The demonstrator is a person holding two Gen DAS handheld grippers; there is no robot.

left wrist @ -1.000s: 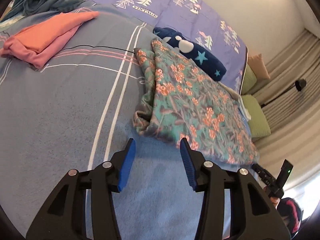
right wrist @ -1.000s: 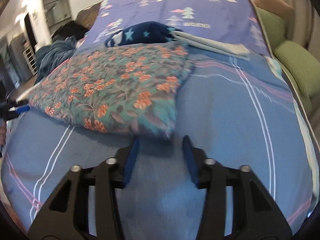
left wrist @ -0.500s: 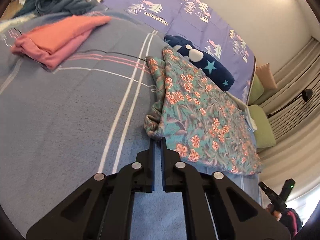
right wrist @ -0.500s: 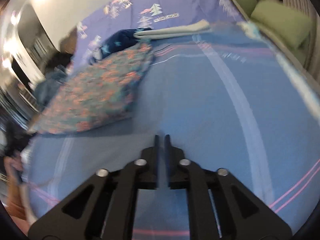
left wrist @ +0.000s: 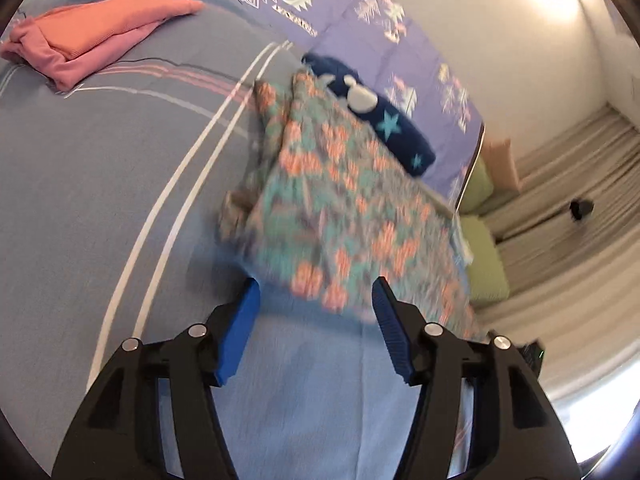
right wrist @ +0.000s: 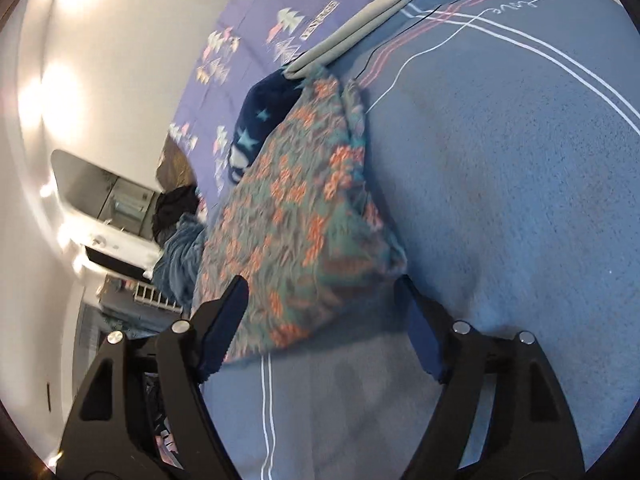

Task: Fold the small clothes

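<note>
A folded teal garment with orange flowers (left wrist: pixel 340 208) lies on the blue-grey bedspread (left wrist: pixel 100 168). My left gripper (left wrist: pixel 316 320) is open and empty, its blue pads just short of the garment's near edge. In the right wrist view the same floral garment (right wrist: pixel 304 216) lies ahead, and my right gripper (right wrist: pixel 320 320) is open and empty, its jaws on either side of the garment's near corner, above the bed.
A navy star-print garment (left wrist: pixel 372 112) lies behind the floral one. Folded pink and orange clothes (left wrist: pixel 88 40) sit at far left. A folded beige cloth (right wrist: pixel 360 28) lies near the purple tree-print cover (left wrist: pixel 360 20). Green cushions (left wrist: pixel 484 264) and curtains are at right.
Both grippers were open a second ago, shut half a second ago, and are open again now. Both have swung back toward the floral garment's near edge.
</note>
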